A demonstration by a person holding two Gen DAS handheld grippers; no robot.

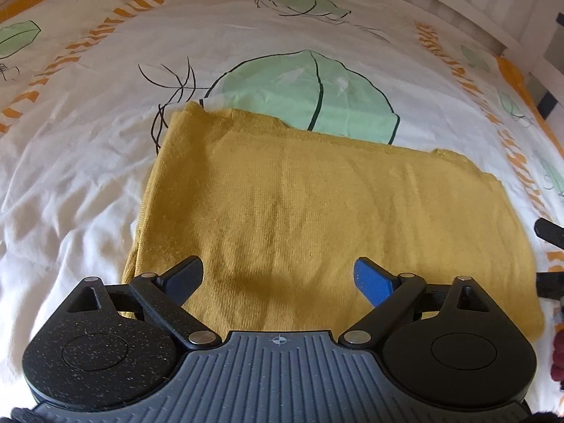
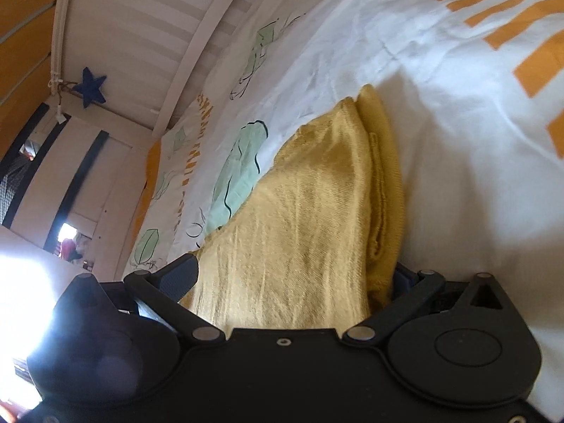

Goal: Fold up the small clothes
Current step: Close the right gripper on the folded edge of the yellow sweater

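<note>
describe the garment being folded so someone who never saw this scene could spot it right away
Start from the white bedsheet printed with pale green leaves and orange bands. On it, partly covering the biggest leaf, lies a mustard-yellow knit garment, folded into a flat rectangle. It is the only plain, solid-coloured cloth on the bed.

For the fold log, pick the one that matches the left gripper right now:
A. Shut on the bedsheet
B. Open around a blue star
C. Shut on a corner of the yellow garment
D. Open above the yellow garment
D: the left gripper has its fingers spread wide with nothing pinched between them, over the folded yellow garment lying on the bedsheet.
</note>
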